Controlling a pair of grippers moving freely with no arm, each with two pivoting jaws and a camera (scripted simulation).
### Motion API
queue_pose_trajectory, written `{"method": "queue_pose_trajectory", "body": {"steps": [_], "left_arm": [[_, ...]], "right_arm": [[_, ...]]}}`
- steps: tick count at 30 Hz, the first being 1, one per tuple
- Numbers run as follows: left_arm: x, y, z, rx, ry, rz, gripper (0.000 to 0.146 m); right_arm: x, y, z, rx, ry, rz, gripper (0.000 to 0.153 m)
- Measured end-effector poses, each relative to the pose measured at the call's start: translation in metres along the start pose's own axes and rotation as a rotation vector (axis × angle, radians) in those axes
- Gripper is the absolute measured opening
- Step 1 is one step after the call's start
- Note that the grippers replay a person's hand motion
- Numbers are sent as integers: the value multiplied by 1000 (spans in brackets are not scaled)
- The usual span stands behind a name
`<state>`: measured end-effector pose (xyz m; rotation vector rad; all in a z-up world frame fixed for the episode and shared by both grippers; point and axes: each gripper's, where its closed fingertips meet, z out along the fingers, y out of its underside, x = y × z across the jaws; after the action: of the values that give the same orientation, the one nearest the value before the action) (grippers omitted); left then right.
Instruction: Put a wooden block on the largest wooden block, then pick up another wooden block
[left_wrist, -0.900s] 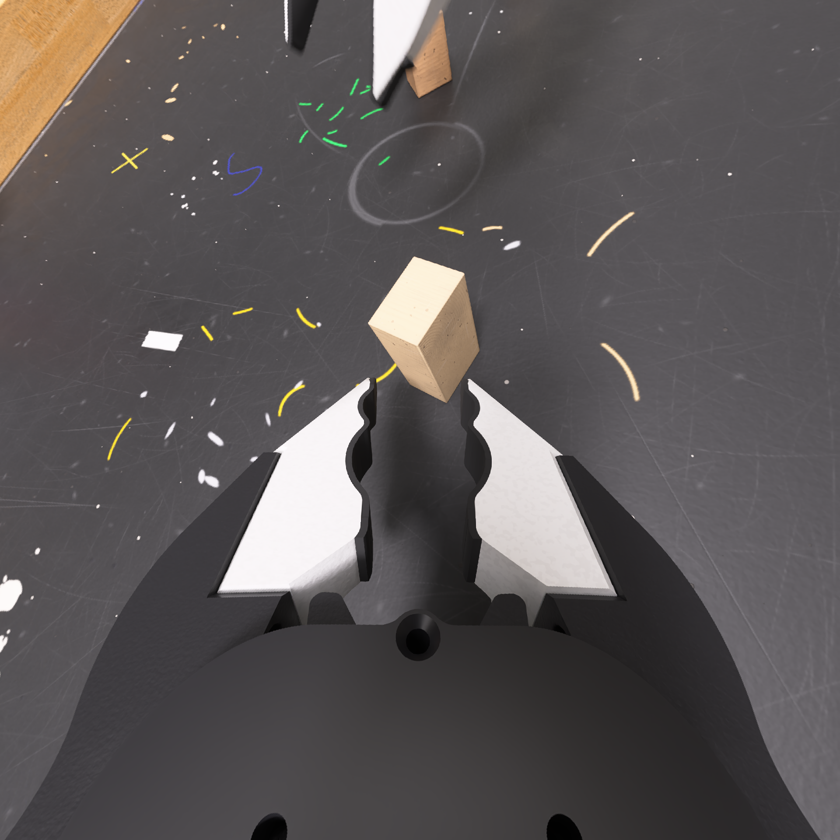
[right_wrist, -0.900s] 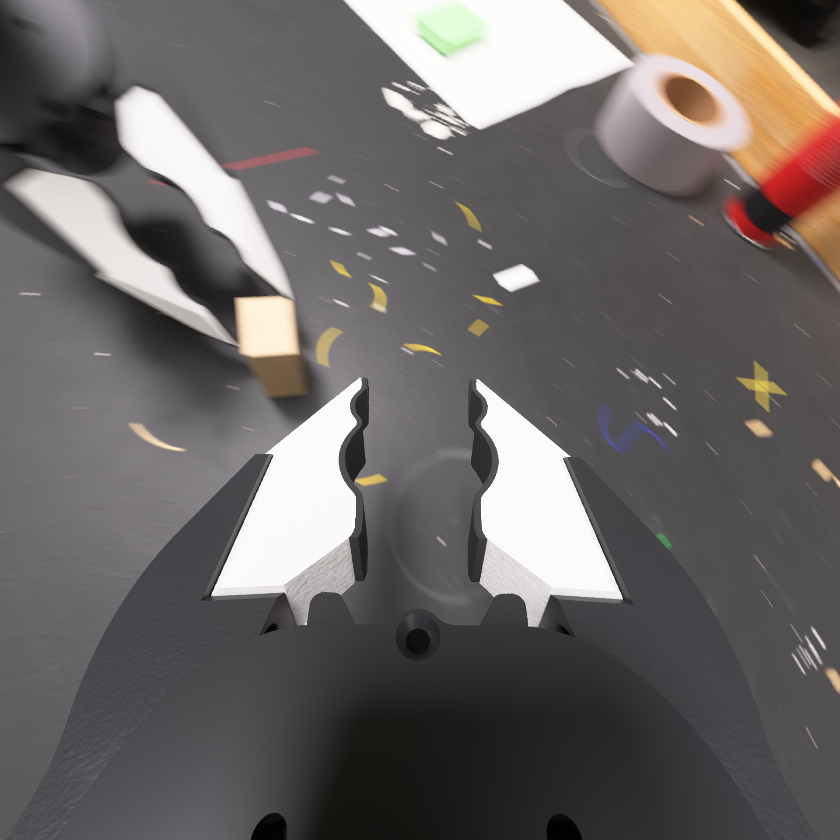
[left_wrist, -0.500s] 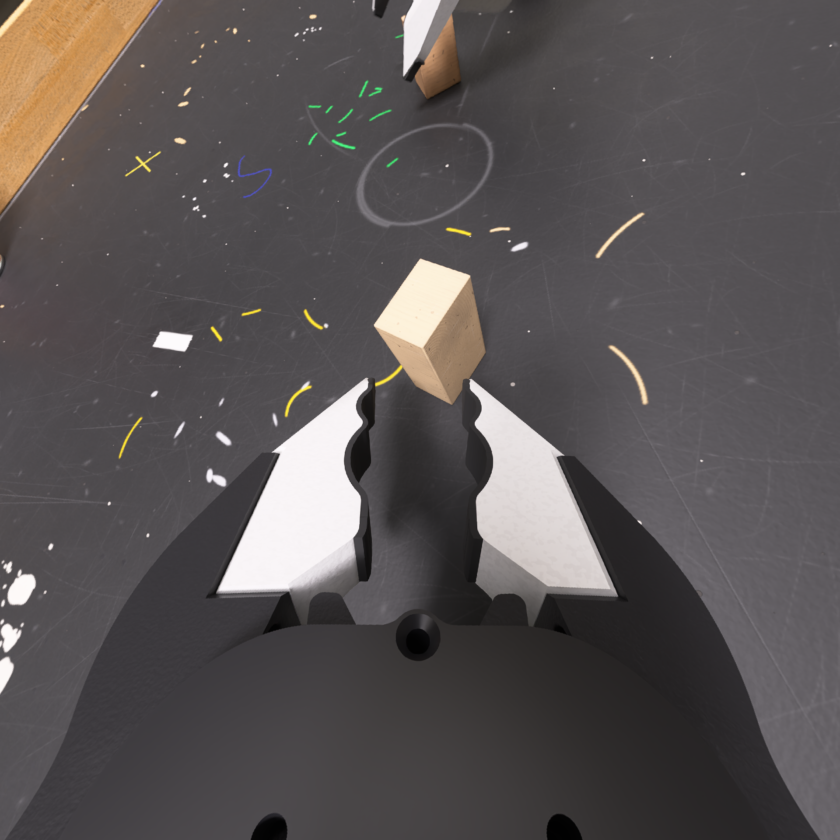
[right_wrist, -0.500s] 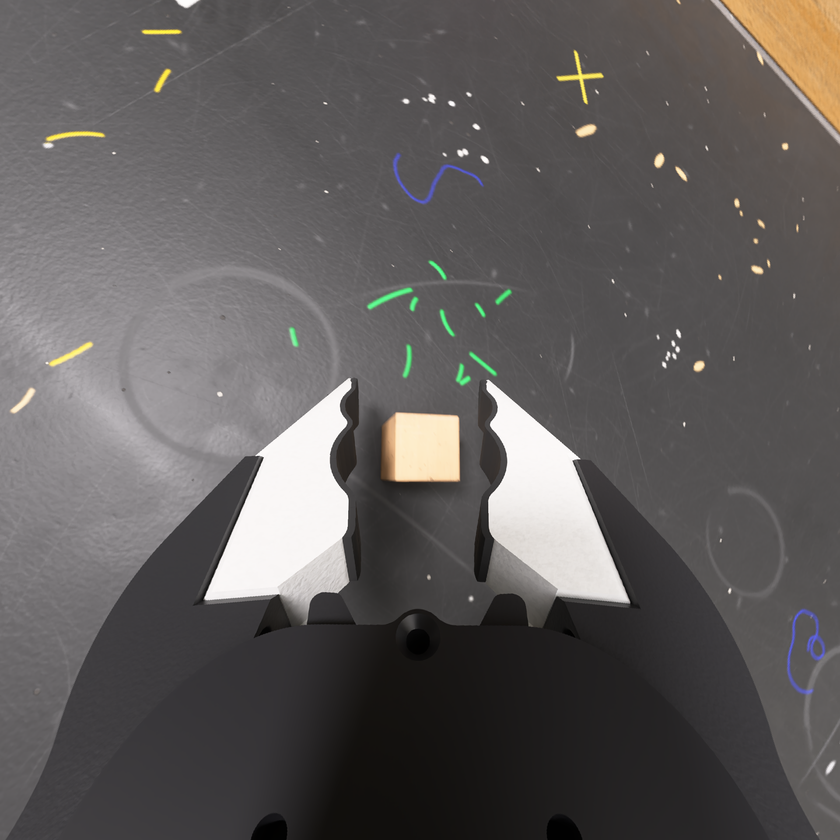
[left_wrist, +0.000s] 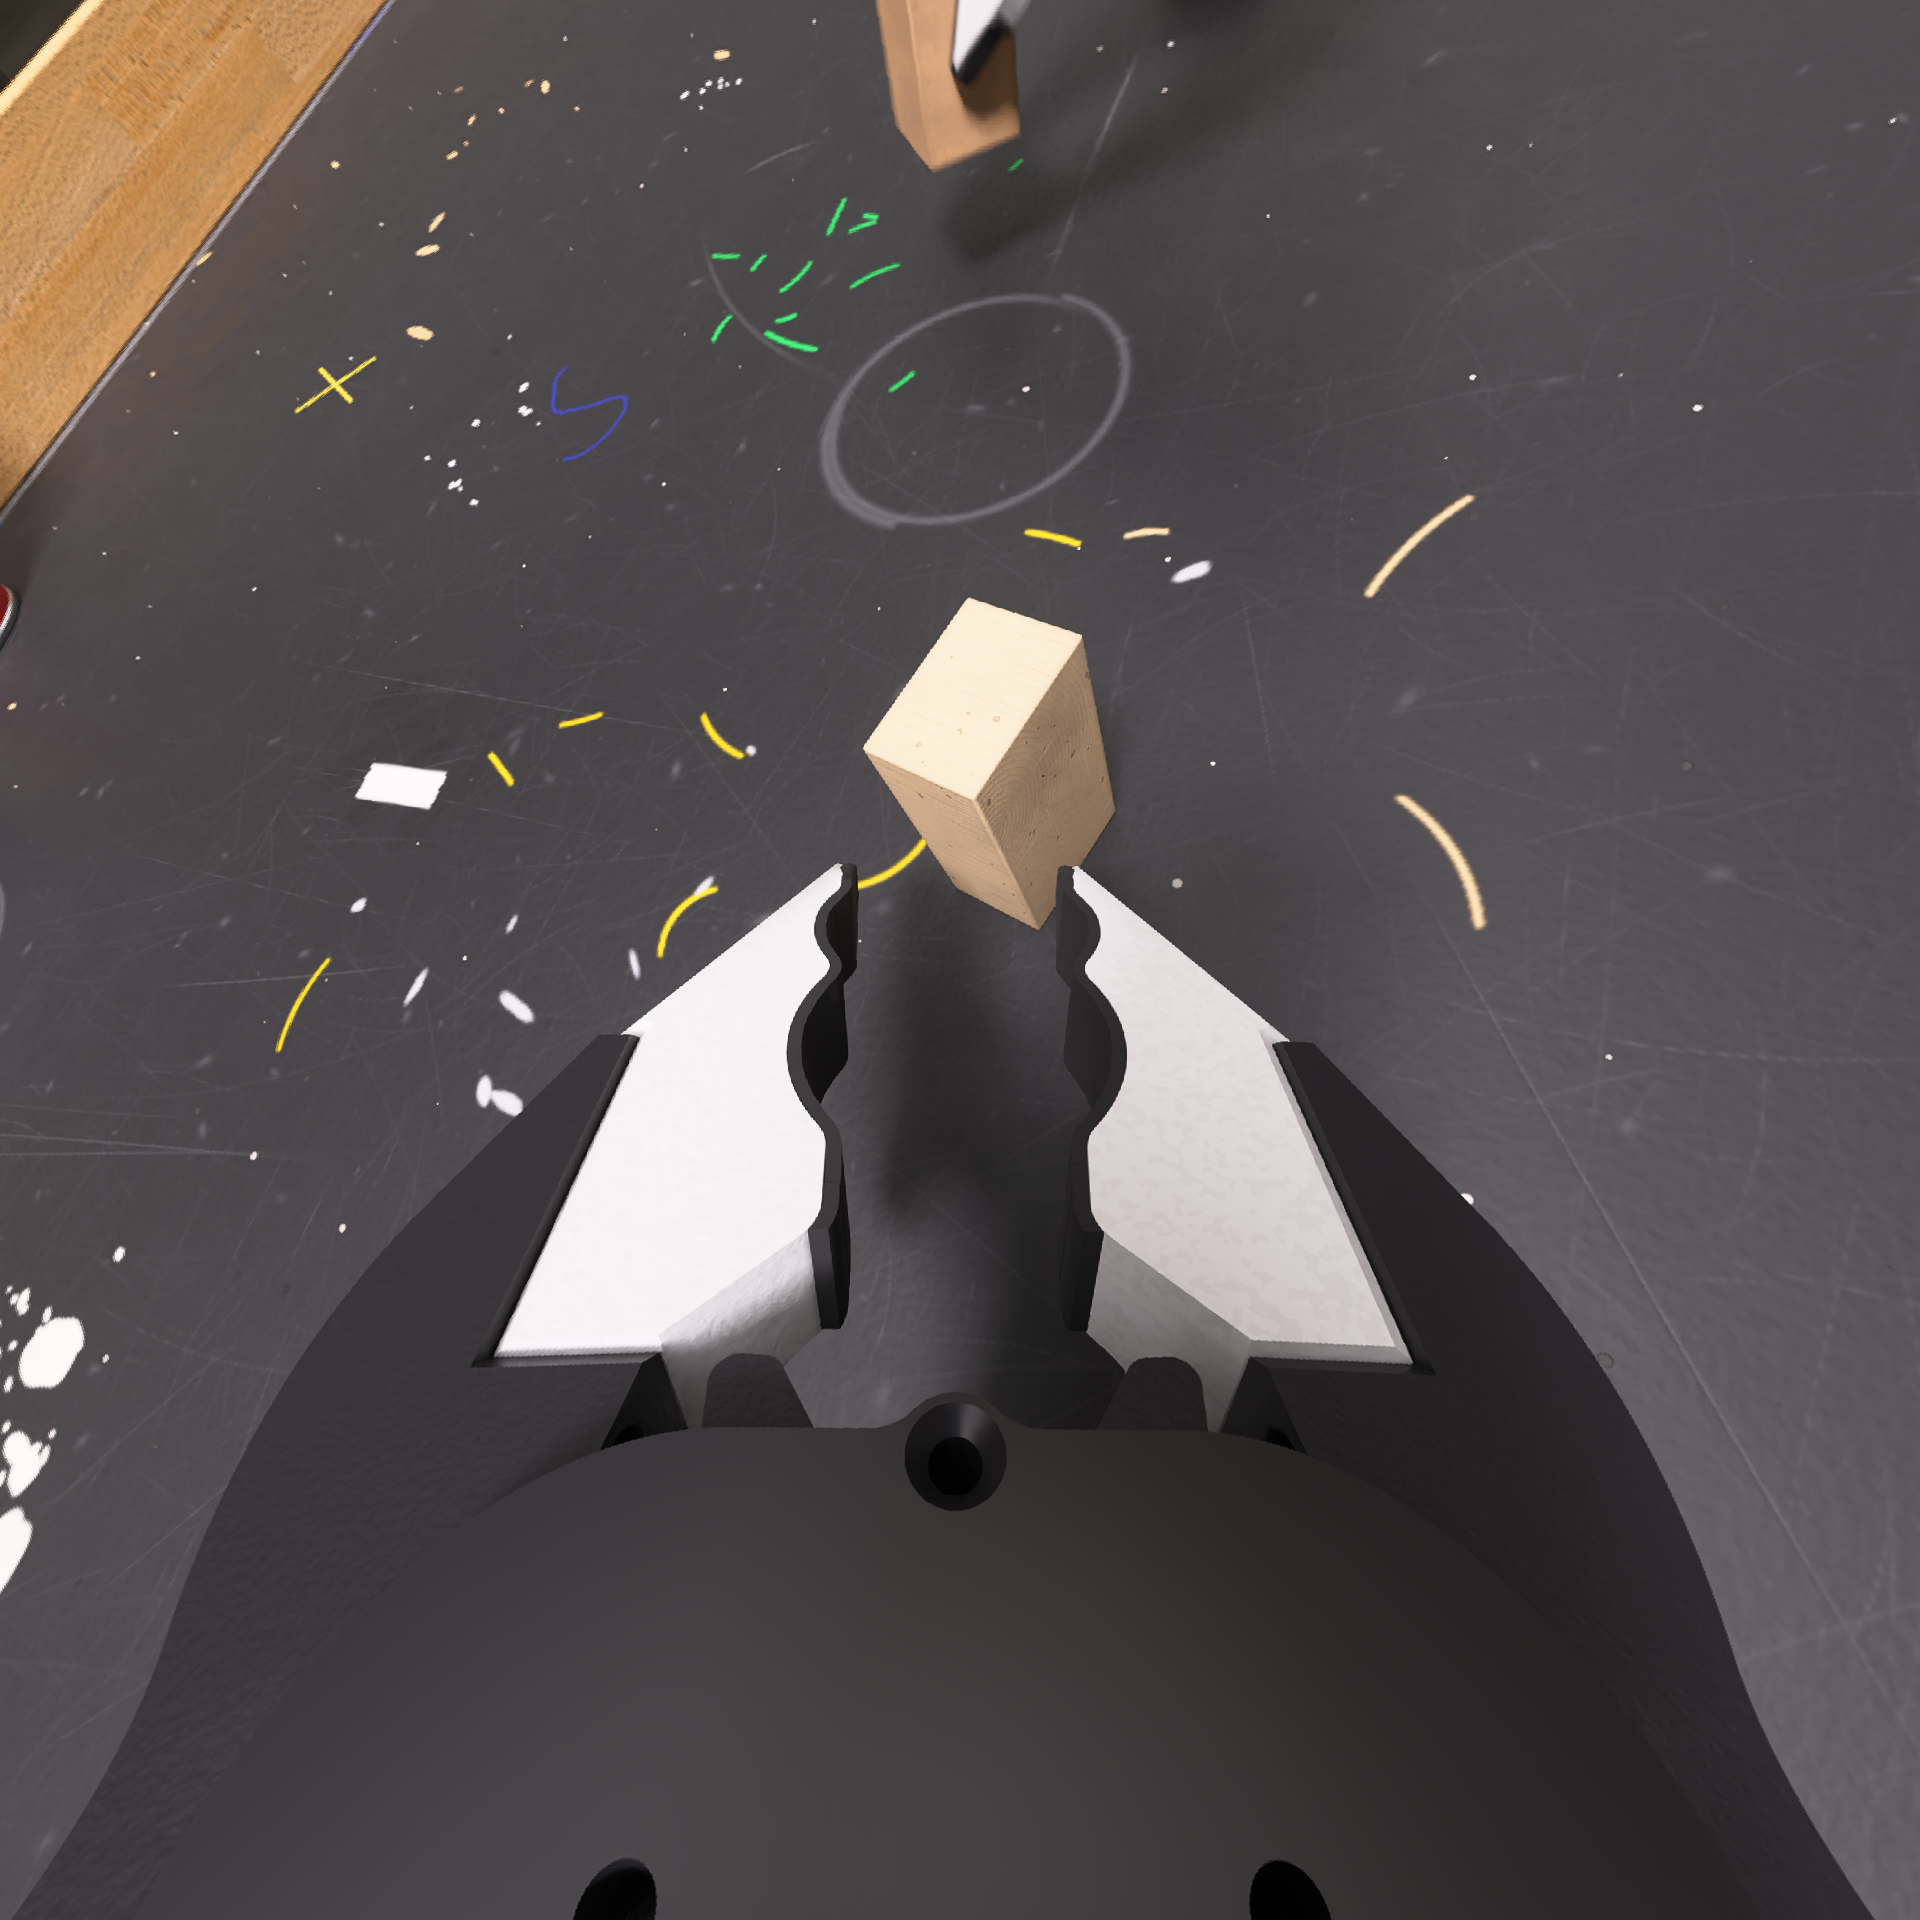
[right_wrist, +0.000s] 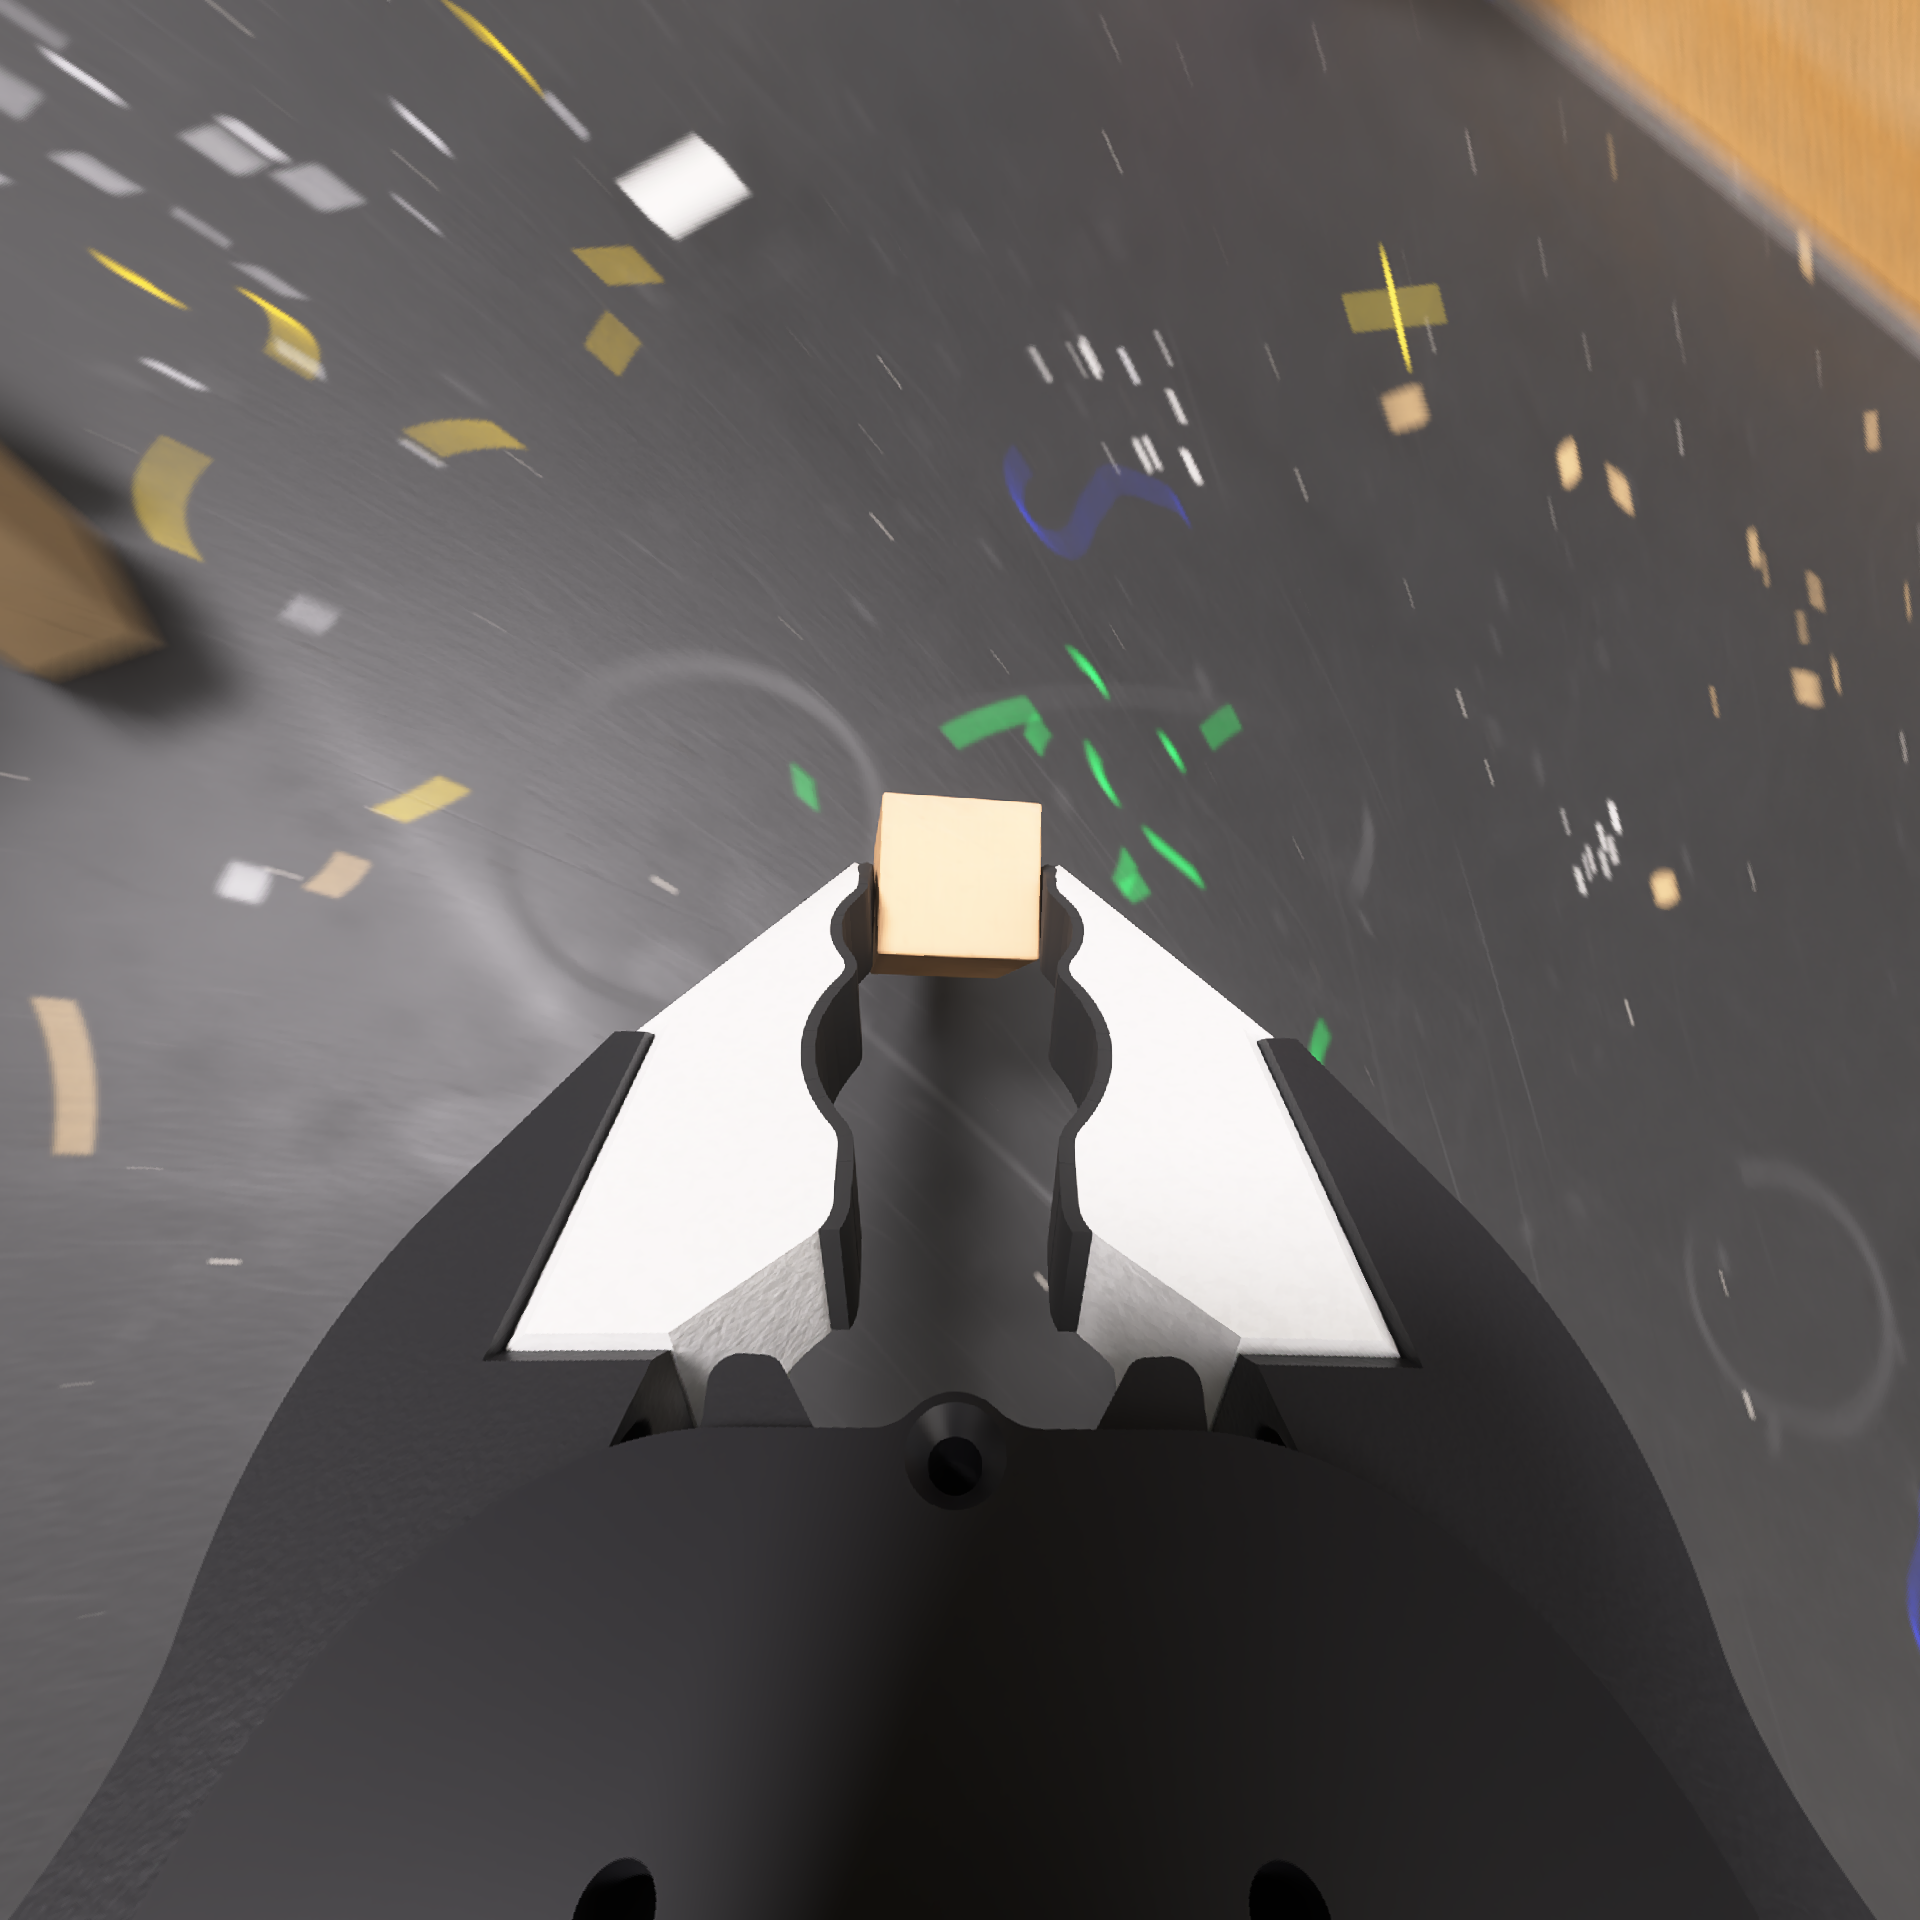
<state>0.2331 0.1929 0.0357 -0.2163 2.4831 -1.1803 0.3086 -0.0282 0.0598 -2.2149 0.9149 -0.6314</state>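
Observation:
In the left wrist view a pale wooden block (left_wrist: 992, 758) stands on end on the dark mat (left_wrist: 1455, 1039), just ahead of my open left gripper (left_wrist: 956, 883) and nearer its right fingertip. In the right wrist view my right gripper (right_wrist: 956, 883) is shut on a small wooden block (right_wrist: 956, 873) at its fingertips and holds it above the mat. That held block also shows at the top of the left wrist view (left_wrist: 935, 94), with a white finger (left_wrist: 977, 42) on it. The standing block appears blurred at the left edge of the right wrist view (right_wrist: 62, 592).
The mat carries chalk marks, a grey ring (left_wrist: 977, 405) and a small white scrap (left_wrist: 400, 784). A wooden table strip borders it, seen in the left wrist view (left_wrist: 125, 156) and the right wrist view (right_wrist: 1766, 104). A red thing peeks in at the left edge (left_wrist: 5, 613).
My right gripper has shut on the small block and lifted it off the mat; its view is blurred with motion. The left gripper has barely moved and stays open behind the standing block.

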Motion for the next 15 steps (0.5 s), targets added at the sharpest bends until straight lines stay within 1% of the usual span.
{"method": "queue_pose_trajectory", "body": {"steps": [3,5,7,10,15], "left_arm": [[0,1,1,-6,3,2,38],[0,2,2,-5,3,-3,38],[-1,2,2,0,3,-12,38],[-1,2,2,8,10,-20,38],[0,2,3,6,17,-14,38]], "right_arm": [[-50,-48,-15,160,-137,-97,31],[-88,-72,-19,207,-223,-168,31],[-123,-88,-17,221,-308,-229,31],[-161,-97,-7,201,-404,-288,31],[-187,-99,8,145,-454,-325,31]]}}
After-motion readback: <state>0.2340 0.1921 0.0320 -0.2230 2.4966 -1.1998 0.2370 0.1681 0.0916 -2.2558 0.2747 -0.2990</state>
